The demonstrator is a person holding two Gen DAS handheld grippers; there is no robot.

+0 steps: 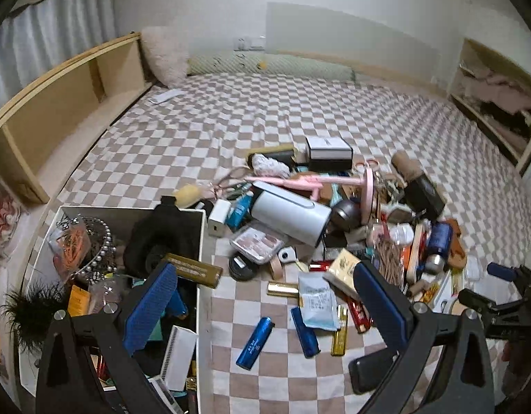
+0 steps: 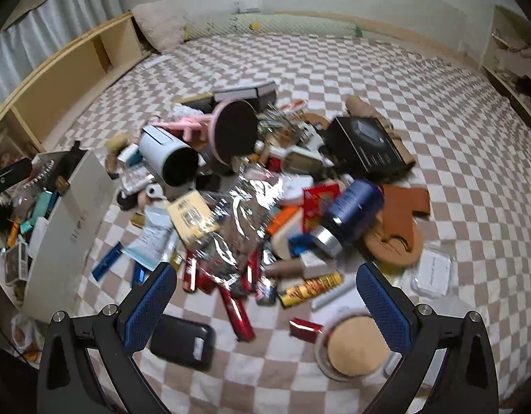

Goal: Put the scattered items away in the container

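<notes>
**Half-filled box, big pile on the checkered bed**

The white box sits at the left on the checkered bedspread, already holding many things: a black plush item leaning against its far right corner, a beaded tiara, an orange packet, a black feathery piece over its near left edge and a white spiral notebook standing near its right wall. A gold rectangular case lies across the box's right rim, partly hanging out.

Just to the right of the box lies the scattered pile. A white cylinder lies on its side near the box's far corner, with a pink stand tilted behind it and a black-and-white box beyond. On the open cloth nearer the camera lie a blue tube, a white sachet and a gold bar.

The left gripper hangs over the box's right wall, its jaws spread wide with nothing between them; one blue pad is above the box's contents, the other above the cloth.

The right gripper hovers above the near edge of the pile, jaws likewise wide apart and empty. Below it lie a black case, red wrapped sticks, a crinkled clear wrapper, a dark blue bottle, a brown leather shape and a round compact with a tan puff.
</notes>
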